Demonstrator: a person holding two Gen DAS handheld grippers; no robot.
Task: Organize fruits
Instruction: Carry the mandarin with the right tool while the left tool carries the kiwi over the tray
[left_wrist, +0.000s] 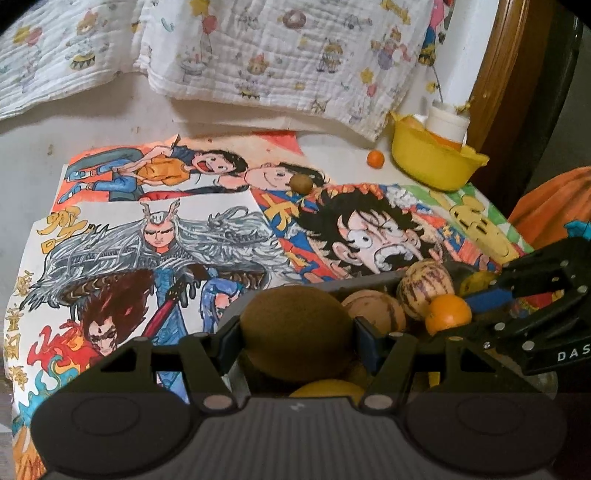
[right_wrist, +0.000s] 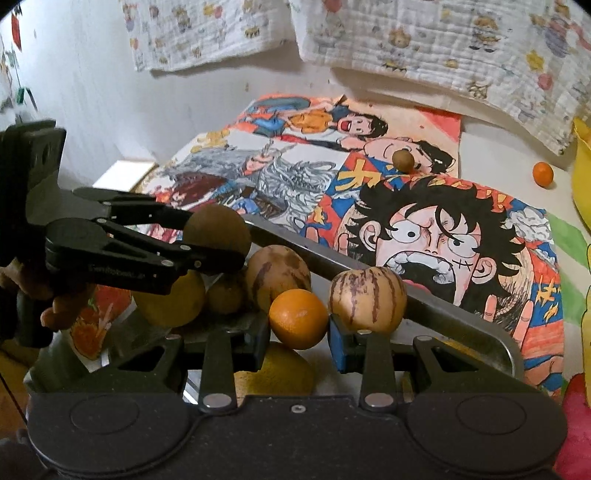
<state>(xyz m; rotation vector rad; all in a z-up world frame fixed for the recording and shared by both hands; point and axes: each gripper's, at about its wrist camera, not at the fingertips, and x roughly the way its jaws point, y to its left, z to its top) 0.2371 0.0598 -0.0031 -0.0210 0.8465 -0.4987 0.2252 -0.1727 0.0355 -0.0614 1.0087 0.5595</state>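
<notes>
My left gripper (left_wrist: 297, 343) is shut on a large brown kiwi (left_wrist: 295, 321), held over the metal tray (left_wrist: 325, 286). In the right wrist view the same gripper (right_wrist: 218, 240) comes in from the left with the kiwi (right_wrist: 218, 227). My right gripper (right_wrist: 299, 328) is shut on an orange (right_wrist: 298, 317) above the tray's (right_wrist: 447, 312) near side. In the left wrist view that gripper (left_wrist: 460, 314) enters from the right with the orange (left_wrist: 447, 314). Two striped melons (right_wrist: 367, 299) (right_wrist: 277, 277), yellow fruits (right_wrist: 173, 301) and a small kiwi (right_wrist: 225, 299) lie in the tray.
A small kiwi (left_wrist: 301, 183) and a small orange (left_wrist: 375, 158) lie loose on the drawings covering the table. A yellow bowl (left_wrist: 432, 158) with a white jar stands at the far right. A patterned cloth (left_wrist: 258, 55) hangs behind.
</notes>
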